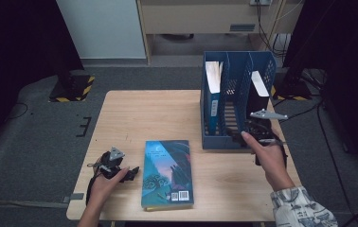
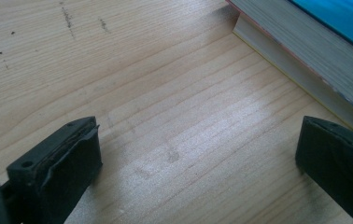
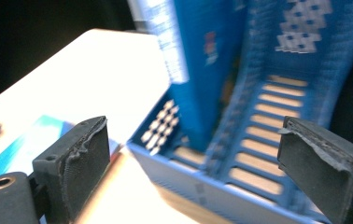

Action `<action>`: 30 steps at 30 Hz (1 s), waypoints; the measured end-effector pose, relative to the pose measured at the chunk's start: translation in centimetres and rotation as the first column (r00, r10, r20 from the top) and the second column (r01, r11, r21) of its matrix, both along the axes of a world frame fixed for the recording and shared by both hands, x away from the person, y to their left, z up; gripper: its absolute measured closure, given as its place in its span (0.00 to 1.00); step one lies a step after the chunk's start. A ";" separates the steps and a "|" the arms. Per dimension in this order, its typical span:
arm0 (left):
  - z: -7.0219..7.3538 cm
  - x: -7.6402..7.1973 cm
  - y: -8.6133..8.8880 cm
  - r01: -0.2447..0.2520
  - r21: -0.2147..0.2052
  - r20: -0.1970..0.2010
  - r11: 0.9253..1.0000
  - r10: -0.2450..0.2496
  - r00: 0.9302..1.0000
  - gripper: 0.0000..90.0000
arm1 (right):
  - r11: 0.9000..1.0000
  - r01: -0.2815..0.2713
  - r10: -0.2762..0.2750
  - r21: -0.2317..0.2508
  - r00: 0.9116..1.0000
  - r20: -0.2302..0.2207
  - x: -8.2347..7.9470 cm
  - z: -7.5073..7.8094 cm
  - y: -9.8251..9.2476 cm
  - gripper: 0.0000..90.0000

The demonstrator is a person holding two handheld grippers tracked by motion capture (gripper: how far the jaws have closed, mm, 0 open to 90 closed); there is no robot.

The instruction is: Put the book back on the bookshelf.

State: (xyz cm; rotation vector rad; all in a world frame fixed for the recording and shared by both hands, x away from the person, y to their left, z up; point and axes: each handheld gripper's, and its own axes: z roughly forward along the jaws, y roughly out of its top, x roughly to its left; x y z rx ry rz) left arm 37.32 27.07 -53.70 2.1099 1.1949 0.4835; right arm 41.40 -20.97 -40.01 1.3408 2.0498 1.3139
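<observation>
Your hands hold both grippers near the book (image 1: 167, 174).
Left gripper (image 1: 130, 174), jaws spread, rests beside it; right gripper (image 1: 237, 137), jaws spread, empty, faces the blue file rack (image 1: 236, 97).

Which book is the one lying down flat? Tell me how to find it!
Look at the wooden table first, then at its near edge, between the two hands. There lies the flat book, with a blue-green night picture on its cover and barcodes at the bottom. The other books stand upright in the blue file rack; this one alone lies flat.
</observation>
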 end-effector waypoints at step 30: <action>0.5 -0.7 0.3 -0.033 -0.062 0.010 0.998 0.034 0.999 0.03 | 0.953 -0.299 0.295 -0.045 0.952 -0.084 -5.1 -8.6 8.8 0.16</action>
